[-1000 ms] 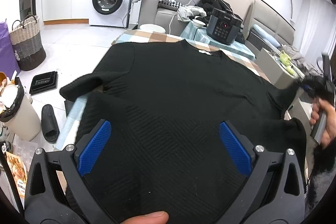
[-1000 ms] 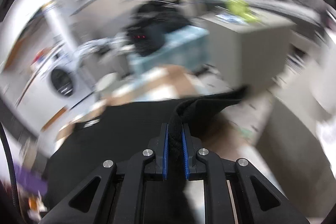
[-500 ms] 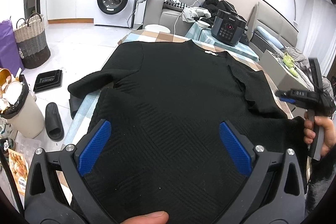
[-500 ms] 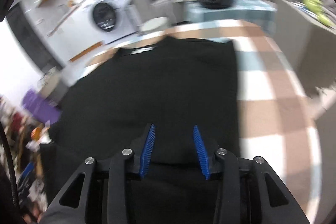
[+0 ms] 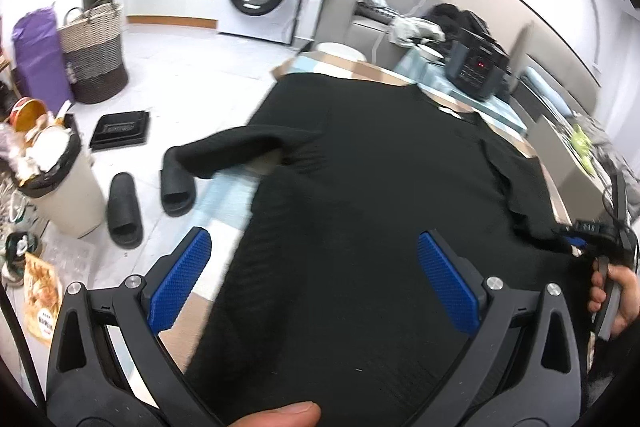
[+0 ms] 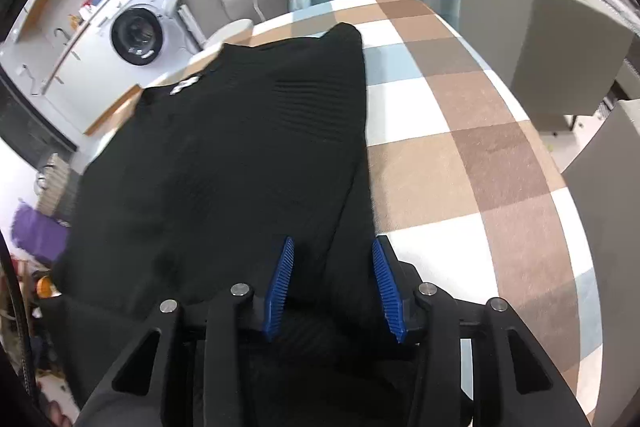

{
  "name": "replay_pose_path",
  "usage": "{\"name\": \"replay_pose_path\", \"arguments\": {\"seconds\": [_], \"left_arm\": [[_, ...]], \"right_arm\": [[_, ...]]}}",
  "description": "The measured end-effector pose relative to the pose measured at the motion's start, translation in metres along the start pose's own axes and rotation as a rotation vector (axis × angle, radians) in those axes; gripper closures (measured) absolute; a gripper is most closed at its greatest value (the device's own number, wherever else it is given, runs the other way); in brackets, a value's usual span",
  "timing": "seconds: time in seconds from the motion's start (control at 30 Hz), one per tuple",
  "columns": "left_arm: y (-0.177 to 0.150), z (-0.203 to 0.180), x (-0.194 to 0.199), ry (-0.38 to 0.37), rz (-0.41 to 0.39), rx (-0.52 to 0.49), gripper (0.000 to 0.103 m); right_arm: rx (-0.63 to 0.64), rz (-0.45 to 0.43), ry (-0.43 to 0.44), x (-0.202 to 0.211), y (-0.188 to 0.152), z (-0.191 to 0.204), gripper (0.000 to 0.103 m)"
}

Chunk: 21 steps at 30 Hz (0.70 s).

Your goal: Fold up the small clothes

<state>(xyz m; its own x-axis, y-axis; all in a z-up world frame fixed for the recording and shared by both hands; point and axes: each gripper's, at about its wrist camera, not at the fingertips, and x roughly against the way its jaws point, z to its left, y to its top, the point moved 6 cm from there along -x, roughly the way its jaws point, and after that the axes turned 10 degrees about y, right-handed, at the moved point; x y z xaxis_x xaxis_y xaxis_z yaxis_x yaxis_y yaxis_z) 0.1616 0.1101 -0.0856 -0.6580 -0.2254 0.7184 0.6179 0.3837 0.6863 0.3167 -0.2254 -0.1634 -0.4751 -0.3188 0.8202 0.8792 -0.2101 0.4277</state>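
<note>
Black knit top lies flat on the checked worktop, right side already folded in. Next, I judge, take the loose left sleeve hanging off the edge and lay it straight across. Left gripper hovers wide open, tilted down; right gripper points steeply down, closing loosely around the hem.
</note>
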Motion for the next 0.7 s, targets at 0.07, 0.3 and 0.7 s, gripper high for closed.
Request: {"name": "replay_pose_path", "arguments": {"seconds": [0.07, 0.3, 0.7], "left_arm": [[0.004, 0.015, -0.006, 0.027, -0.001, 0.034, 0.001], [0.013, 0.064, -0.036, 0.097, 0.037, 0.151, 0.001], [0.034, 0.111, -0.080, 0.089, 0.075, 0.267, 0.001]], "right_arm": [[0.024, -0.014, -0.003, -0.003, -0.001, 0.002, 0.093], [-0.019, -0.107, -0.074, 0.010, 0.004, -0.026, 0.098], [-0.100, -0.129, -0.126, 0.027, -0.001, -0.051, 0.096]]}}
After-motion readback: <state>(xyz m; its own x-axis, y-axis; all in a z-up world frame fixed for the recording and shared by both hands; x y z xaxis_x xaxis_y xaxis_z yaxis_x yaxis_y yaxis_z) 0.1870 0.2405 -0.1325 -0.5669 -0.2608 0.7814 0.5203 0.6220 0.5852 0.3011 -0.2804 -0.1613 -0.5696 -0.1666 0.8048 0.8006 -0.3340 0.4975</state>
